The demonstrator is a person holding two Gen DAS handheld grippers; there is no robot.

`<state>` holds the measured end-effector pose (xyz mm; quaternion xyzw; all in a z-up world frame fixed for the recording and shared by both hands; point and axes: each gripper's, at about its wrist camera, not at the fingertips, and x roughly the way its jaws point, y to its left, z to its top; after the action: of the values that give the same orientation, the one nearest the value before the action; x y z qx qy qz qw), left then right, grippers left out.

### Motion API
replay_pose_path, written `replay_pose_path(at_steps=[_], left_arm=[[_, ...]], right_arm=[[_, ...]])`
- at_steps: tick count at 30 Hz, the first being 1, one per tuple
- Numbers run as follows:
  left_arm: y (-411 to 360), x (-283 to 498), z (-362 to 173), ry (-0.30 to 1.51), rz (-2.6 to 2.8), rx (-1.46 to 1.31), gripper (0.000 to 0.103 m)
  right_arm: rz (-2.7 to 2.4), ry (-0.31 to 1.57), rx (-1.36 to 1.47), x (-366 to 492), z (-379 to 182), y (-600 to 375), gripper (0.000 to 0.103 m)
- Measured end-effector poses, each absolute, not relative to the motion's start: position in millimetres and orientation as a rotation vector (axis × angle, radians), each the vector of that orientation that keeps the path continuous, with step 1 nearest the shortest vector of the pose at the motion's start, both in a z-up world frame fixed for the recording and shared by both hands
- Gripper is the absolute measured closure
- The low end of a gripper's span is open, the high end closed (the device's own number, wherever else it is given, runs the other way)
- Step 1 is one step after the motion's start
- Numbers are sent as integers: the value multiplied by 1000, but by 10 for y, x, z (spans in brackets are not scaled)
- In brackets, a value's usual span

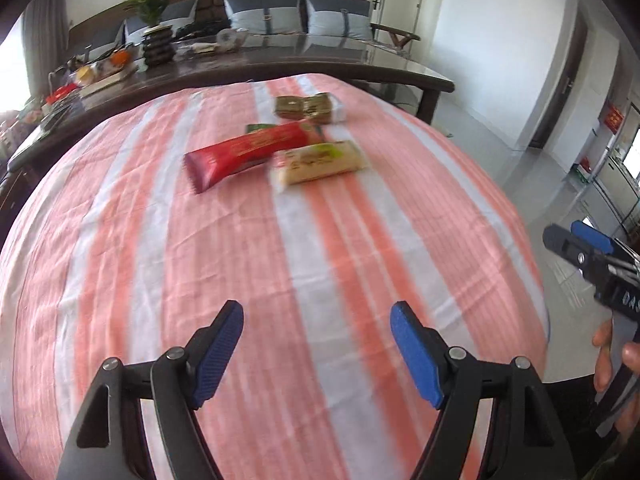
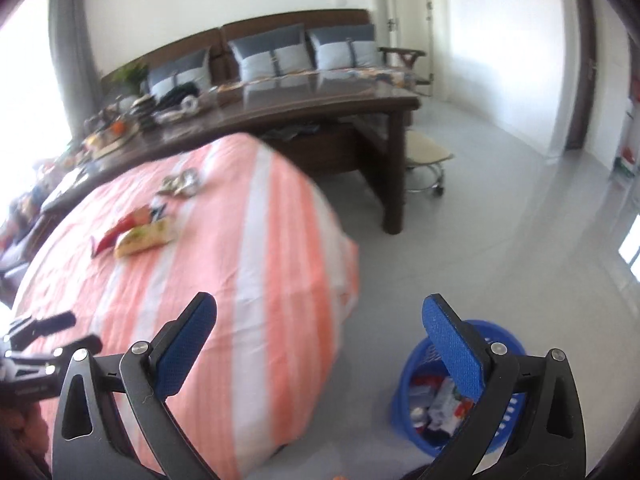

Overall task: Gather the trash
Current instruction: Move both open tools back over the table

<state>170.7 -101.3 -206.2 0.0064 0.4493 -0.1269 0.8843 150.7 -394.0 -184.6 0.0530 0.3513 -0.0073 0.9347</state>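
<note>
The left gripper (image 1: 318, 316) hovers over the near half of the striped surface (image 1: 240, 260), jaws apart and holding nothing, bare cloth ahead. Toward the far edge lie a red wrapper (image 1: 244, 152), a pale packet (image 1: 320, 162) touching it, and a brown packet (image 1: 306, 108) behind. The right gripper (image 2: 320, 314), jaws apart, hangs past the surface's right edge, above open floor (image 2: 500, 240) and a blue basket (image 2: 408, 392) holding trash.

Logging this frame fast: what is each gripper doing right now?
Left gripper: jaws open, holding nothing.
Right gripper: jaws open, holding nothing.
</note>
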Motion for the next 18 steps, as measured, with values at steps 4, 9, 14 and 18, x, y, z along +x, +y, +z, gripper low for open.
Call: replay_pose_path(at_steps=[4,9,14,18], left_arm=[[-592,1768,-2150,962,-215,-41,25],[-462,1838,-2151,941,-242,37,25],[-434,2046,-2126,967,-309,107,25],[-472,2359,-1842,908,-411,156,25]], right_arm=[[139,783,-19,1606,-2092,-3208,1],[227,847,-96,1691,-2306,-2749,1],[247,890,-114,1748,-2450,-2577,1],[252,879,-123,1758,-2463,-2554,1]])
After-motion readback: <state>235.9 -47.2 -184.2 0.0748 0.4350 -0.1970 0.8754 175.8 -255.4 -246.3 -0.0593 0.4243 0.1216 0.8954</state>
